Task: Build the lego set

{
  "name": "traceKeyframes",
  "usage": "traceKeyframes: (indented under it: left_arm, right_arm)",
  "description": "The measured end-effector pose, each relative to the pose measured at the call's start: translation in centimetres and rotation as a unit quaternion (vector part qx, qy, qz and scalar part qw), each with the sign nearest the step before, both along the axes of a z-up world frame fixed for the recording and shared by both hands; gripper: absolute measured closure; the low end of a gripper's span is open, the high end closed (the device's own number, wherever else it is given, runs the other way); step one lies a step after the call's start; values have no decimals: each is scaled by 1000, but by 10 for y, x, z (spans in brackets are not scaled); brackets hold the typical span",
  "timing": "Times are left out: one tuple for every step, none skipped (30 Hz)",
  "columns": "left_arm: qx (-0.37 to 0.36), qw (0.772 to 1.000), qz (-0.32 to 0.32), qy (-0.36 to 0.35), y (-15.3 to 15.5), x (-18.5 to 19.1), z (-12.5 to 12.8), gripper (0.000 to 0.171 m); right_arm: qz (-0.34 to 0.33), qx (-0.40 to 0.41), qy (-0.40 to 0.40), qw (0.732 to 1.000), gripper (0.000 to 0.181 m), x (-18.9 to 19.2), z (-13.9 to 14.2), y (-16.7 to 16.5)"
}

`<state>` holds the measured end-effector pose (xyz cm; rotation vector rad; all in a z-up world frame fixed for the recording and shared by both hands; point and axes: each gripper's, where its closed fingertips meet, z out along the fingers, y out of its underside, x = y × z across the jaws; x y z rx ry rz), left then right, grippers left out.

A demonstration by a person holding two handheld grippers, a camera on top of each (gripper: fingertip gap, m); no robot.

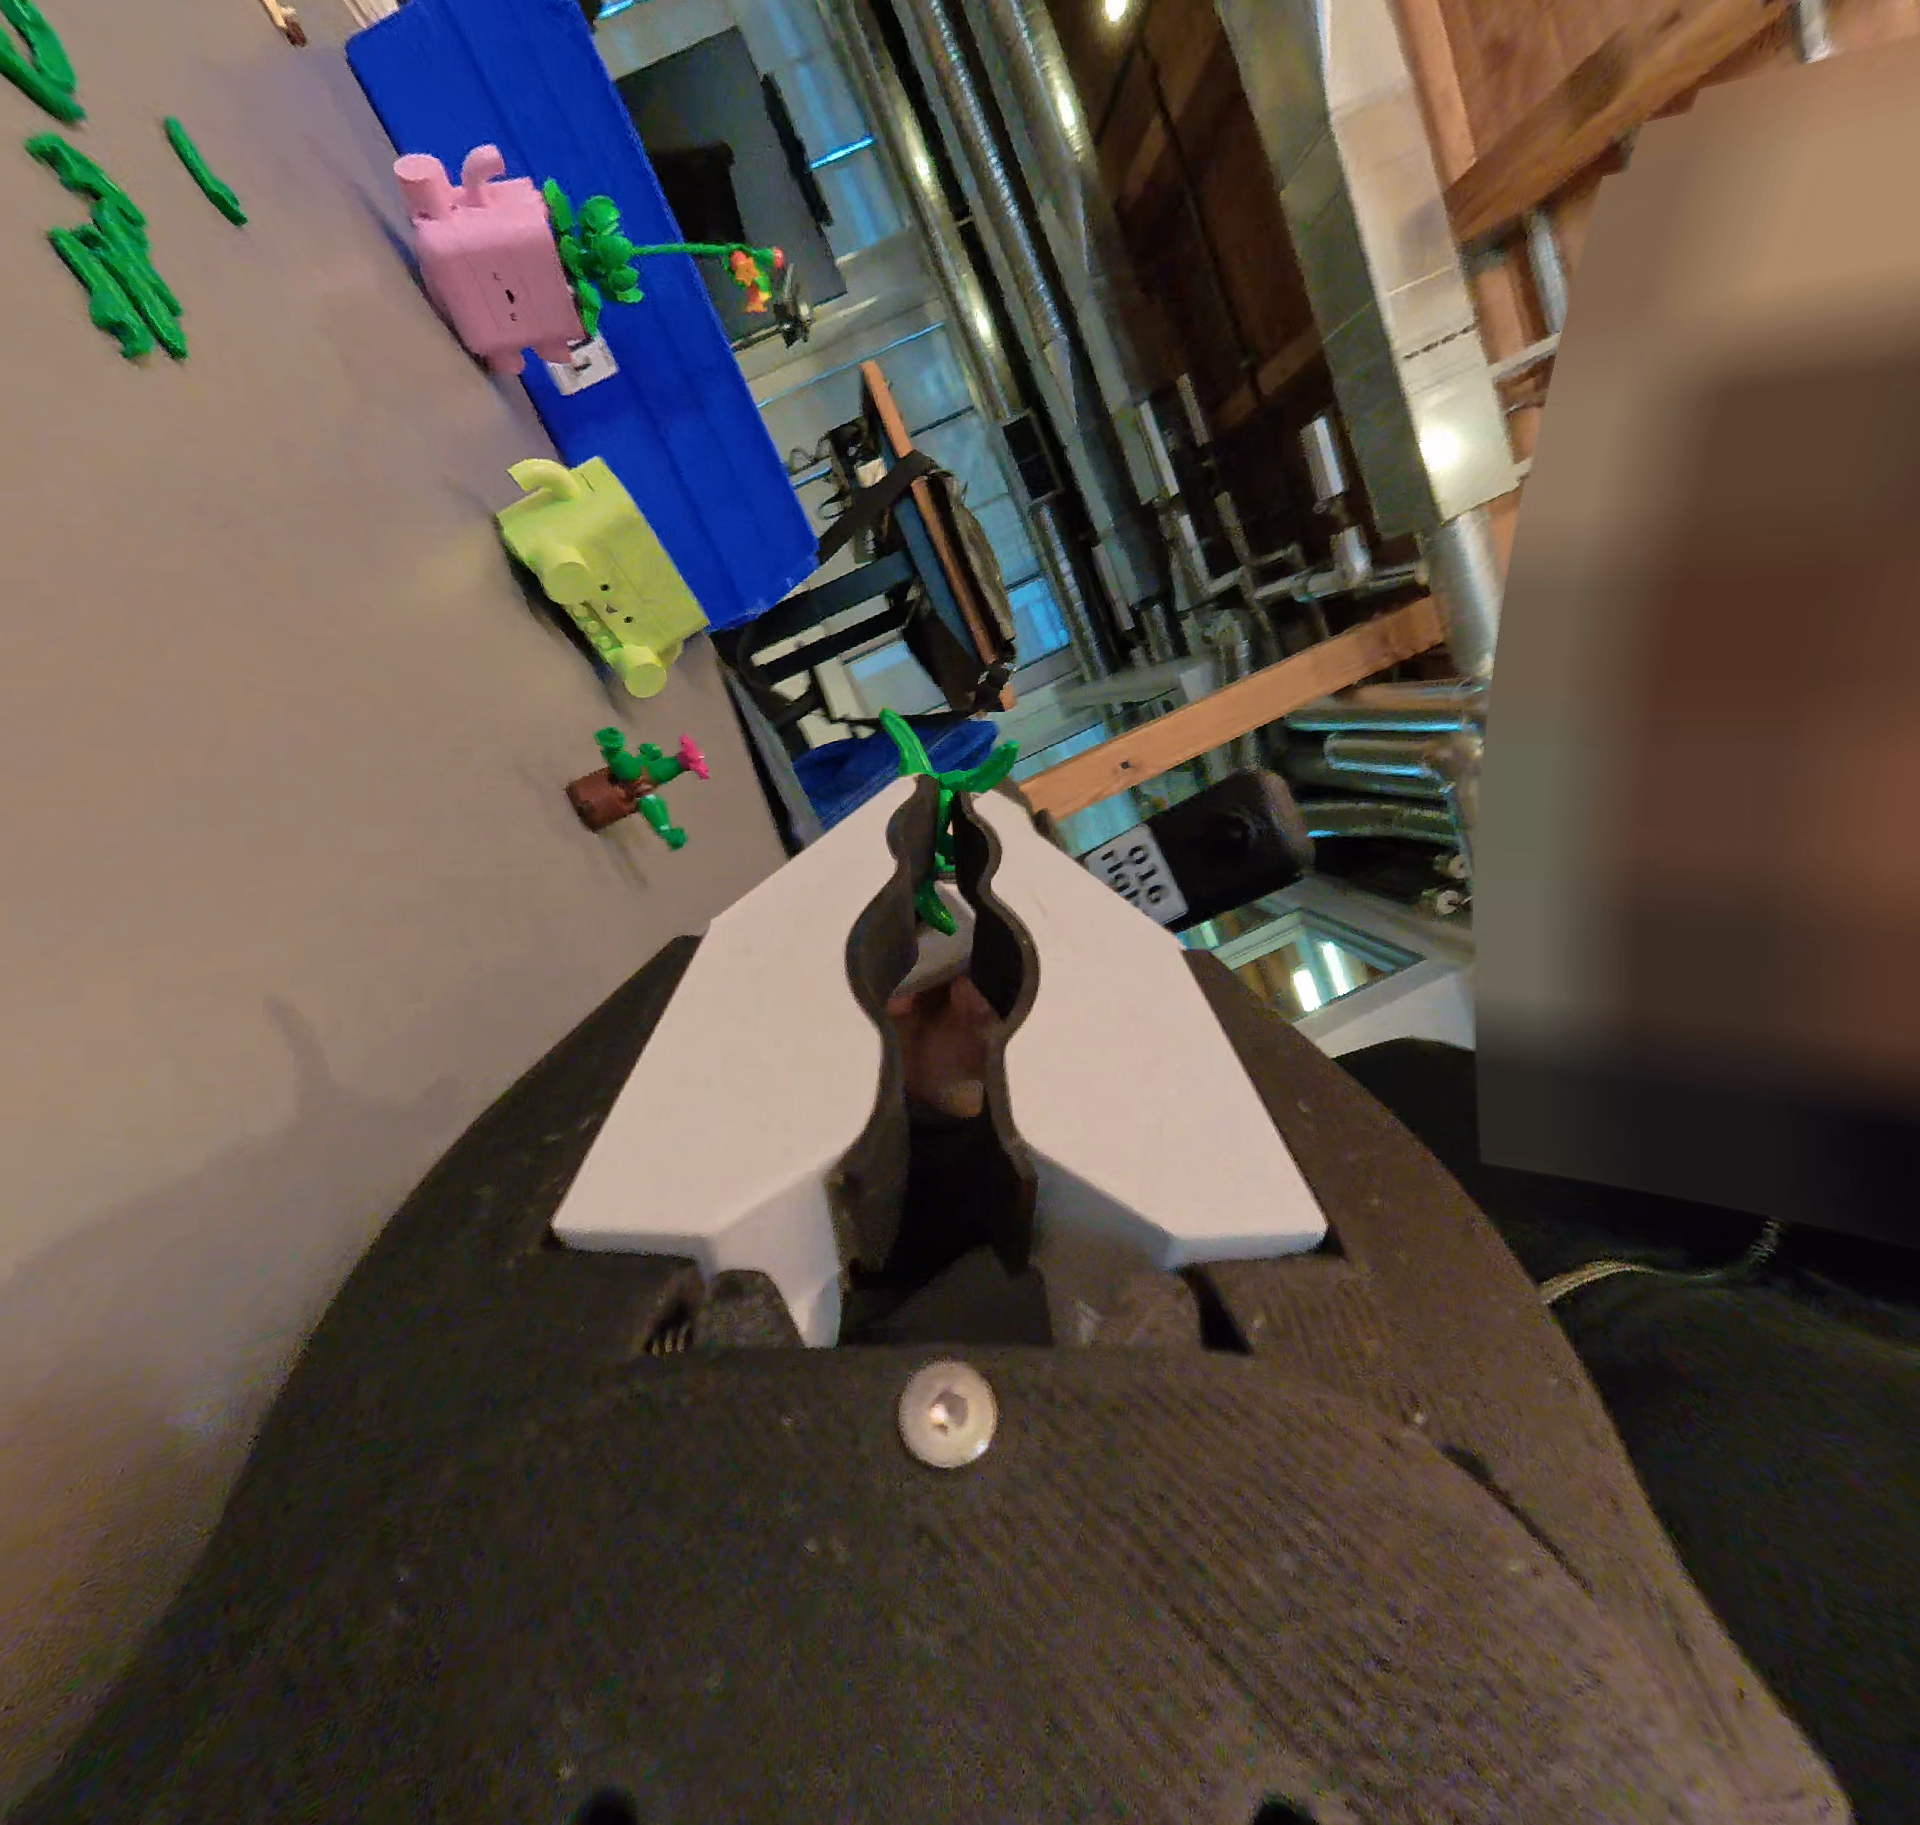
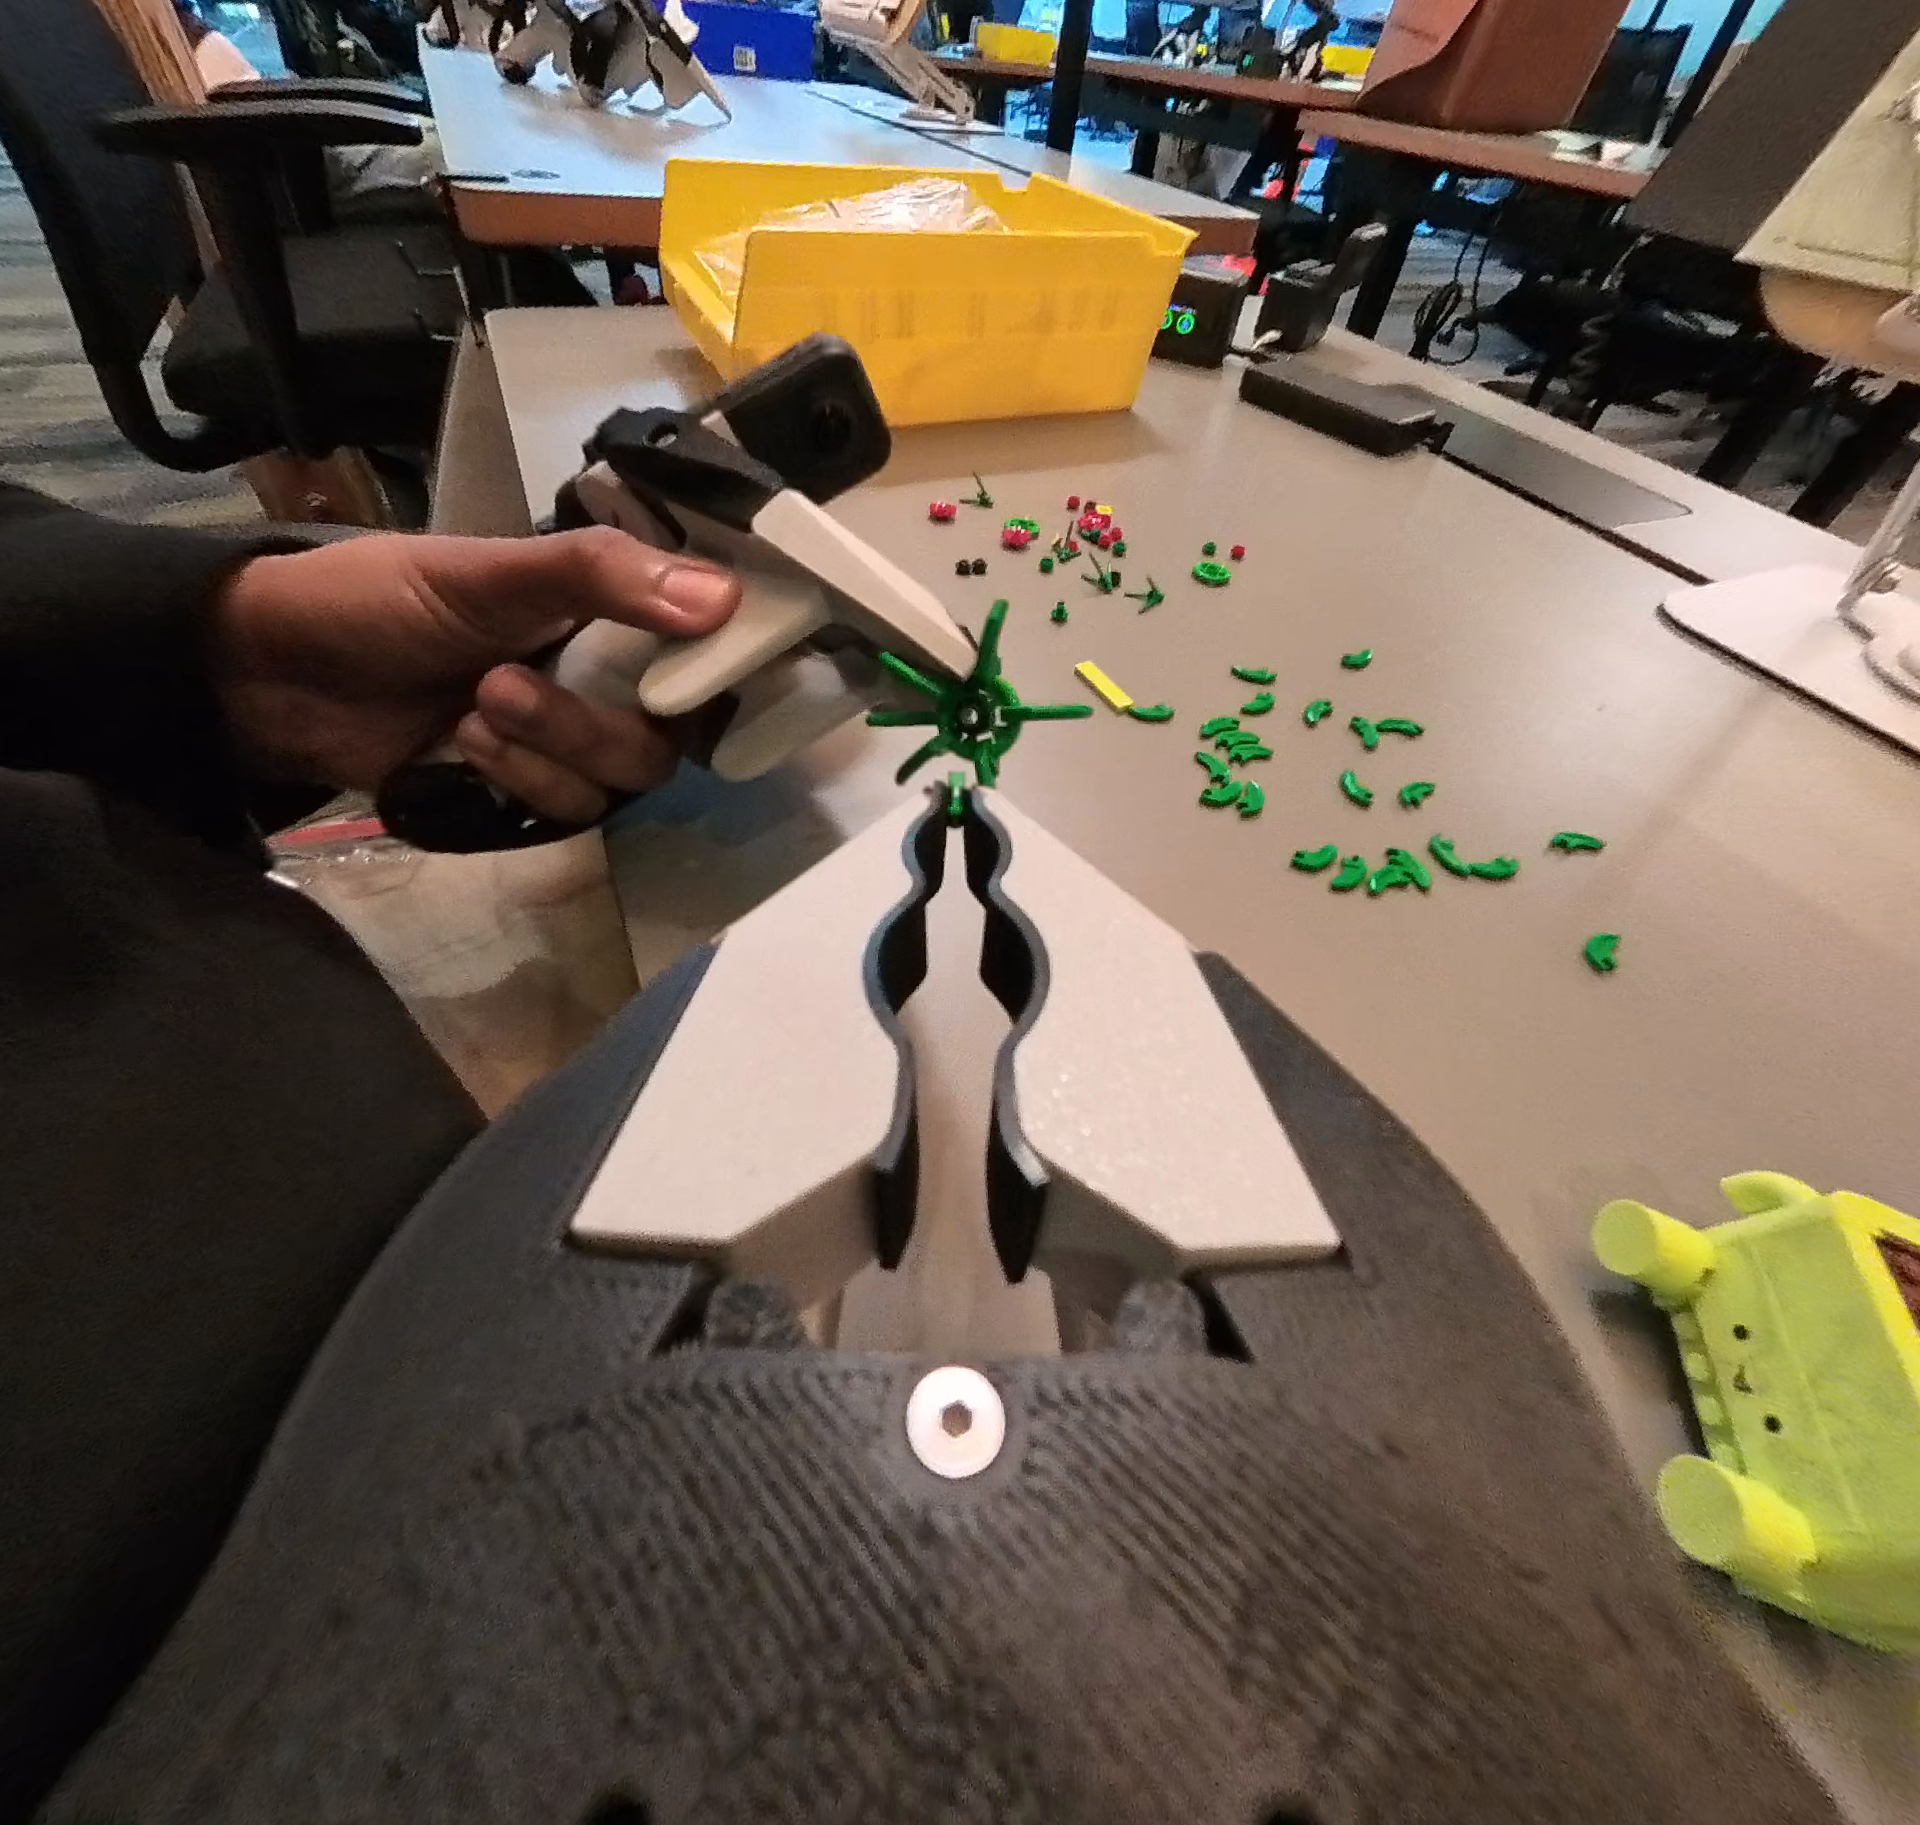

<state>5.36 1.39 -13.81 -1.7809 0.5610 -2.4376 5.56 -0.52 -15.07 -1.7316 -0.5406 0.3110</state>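
Right tool point(image 2: 953, 801) pinches leaf point(image 2: 953, 791) below green stem point(image 2: 975, 713).

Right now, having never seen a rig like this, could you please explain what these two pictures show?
No robot here: a person holds two hand-held pincers, each with a camera looking along its fingers. The left wrist view is tilted; the left gripper is shut on a green spiky plant piece. The right wrist view shows that same tool in the person's hand, while the right gripper pinches a tiny green piece just below the spiky one. On the grey table lie loose green leaf pieces, small red and green bits, a lime-green block pot, a pink pot and a yellow bin.
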Motion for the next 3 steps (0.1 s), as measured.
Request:
traceKeyframes:
  left_arm:
    - [-22, 1000, 2, -14, 0, 0, 4, 171]
    - [-54, 998, 5, -33, 1, -1, 9, 171]
    - [-91, 994, 8, -54, 3, -2, 14, 171]
  right_arm:
    - [-3, 4, 0, 1000, 180, -1, 0, 1]
    - [-5, 6, -1, 1000, 180, -3, 0, 1]
    - [-8, 13, 1, 1000, 180, -4, 1, 1]
